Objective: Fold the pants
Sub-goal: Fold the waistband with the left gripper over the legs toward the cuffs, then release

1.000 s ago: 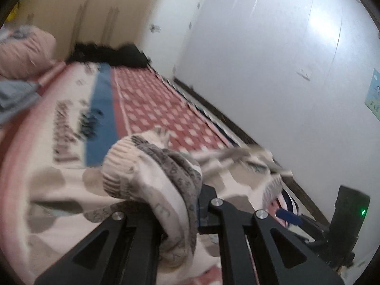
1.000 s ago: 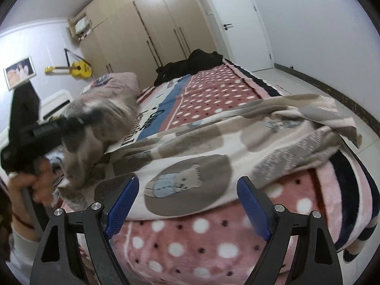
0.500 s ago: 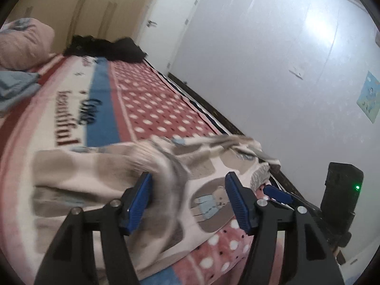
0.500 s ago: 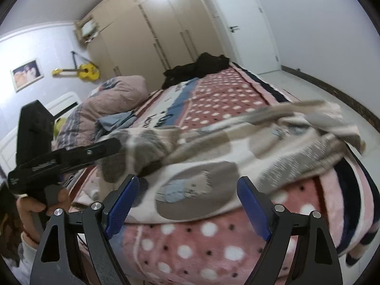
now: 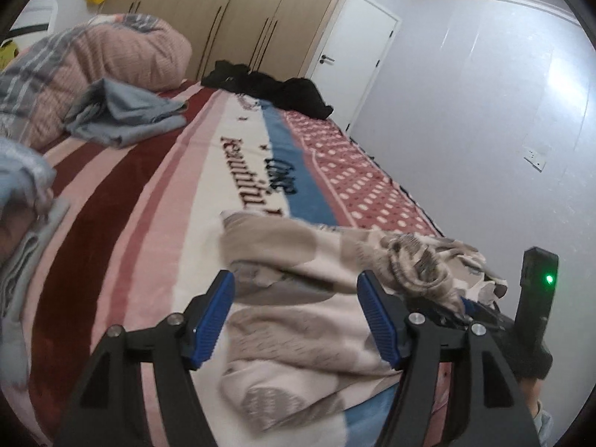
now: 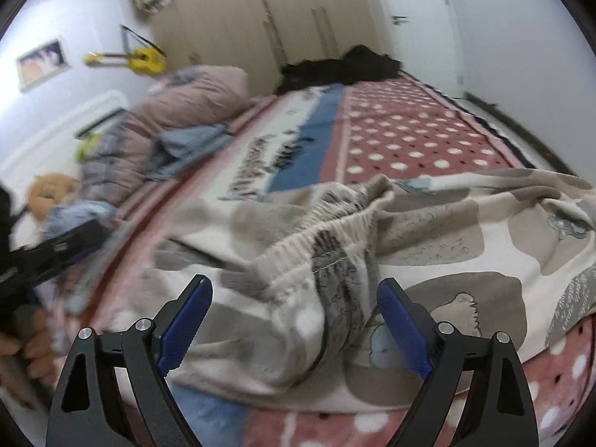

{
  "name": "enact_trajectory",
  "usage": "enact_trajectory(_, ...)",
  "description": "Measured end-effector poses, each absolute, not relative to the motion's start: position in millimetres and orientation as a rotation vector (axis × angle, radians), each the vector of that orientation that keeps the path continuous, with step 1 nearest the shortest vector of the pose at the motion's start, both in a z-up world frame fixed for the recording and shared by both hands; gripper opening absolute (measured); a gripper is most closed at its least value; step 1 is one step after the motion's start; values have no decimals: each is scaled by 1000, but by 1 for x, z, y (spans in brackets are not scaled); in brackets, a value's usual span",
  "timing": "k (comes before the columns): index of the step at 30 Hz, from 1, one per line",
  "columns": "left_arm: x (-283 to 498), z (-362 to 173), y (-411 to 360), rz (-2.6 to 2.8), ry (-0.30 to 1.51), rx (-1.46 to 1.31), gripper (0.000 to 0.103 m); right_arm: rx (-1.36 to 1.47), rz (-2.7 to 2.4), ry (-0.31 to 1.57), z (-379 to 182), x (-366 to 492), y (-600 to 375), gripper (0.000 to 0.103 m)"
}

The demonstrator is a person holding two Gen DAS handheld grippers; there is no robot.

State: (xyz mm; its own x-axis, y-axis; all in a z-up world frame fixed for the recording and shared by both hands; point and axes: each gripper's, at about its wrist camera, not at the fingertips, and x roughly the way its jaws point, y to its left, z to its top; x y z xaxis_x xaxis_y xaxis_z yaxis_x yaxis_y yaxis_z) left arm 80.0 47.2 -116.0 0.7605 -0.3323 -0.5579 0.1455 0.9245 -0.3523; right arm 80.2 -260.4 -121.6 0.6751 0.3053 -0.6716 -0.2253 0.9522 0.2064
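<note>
Because both pairs of tongs stand spread wide with nothing between their blue pads, the pants (image 6: 335, 260) lie loose on the bed (image 5: 123, 201), probably laid out flat so a fold can be made. From the right wrist view, the right tongs (image 6: 294, 320) hover low over the bunched elastic waistband (image 6: 327, 231), its ridge rising between the two fingers; whether a pad brushes the cloth I cannot tell. The left tongs (image 5: 296, 316) are equally agape, pointing over a rumpled stretch of the same patterned cloth near the bed's front edge, gripping nothing. Beyond the pants runs the striped and dotted blanket (image 5: 335, 171). Farther off lie a grey garment (image 5: 123, 115), a pink pillow (image 5: 123, 52) and dark clothes (image 5: 275, 89) before the wardrobe (image 5: 238, 11).
</note>
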Motion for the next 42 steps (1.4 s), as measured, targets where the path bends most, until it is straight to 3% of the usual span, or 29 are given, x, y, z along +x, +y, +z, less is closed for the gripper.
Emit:
enact_trajectory(4,79,-134,52,-282,695,-306,64,61,229,805,-128,87,-261,39)
enact_trajectory(7,77,-147,51,-310,723,-294,64,117,149,807,-128,88,-285,26)
enact_trajectory(14,79,-163,48,-333,774,-299,56,200,78,832,-135,84,-329,28)
enact_trajectory(18,75,-157,48,-336,755,-297,57,193,52,798,-128,76,-340,43)
enact_trajectory(24,75,-152,44,-326,746,-290,60,193,121,769,-110,63,-341,45)
enact_trajectory(27,75,-154,37,-328,758,-251,60,227,145,739,-100,54,-348,59)
enact_trajectory(34,77,-168,26,-272,806,-147,60,237,214,747,-100,42,-342,60)
enact_trajectory(36,76,-170,25,-254,810,-131,52,243,217,762,-106,41,-339,60)
enact_trajectory(38,75,-171,22,-234,815,-93,30,263,222,776,-112,41,-339,60)
enact_trajectory(42,70,-172,25,-246,817,-103,13,286,231,790,-121,41,-339,60)
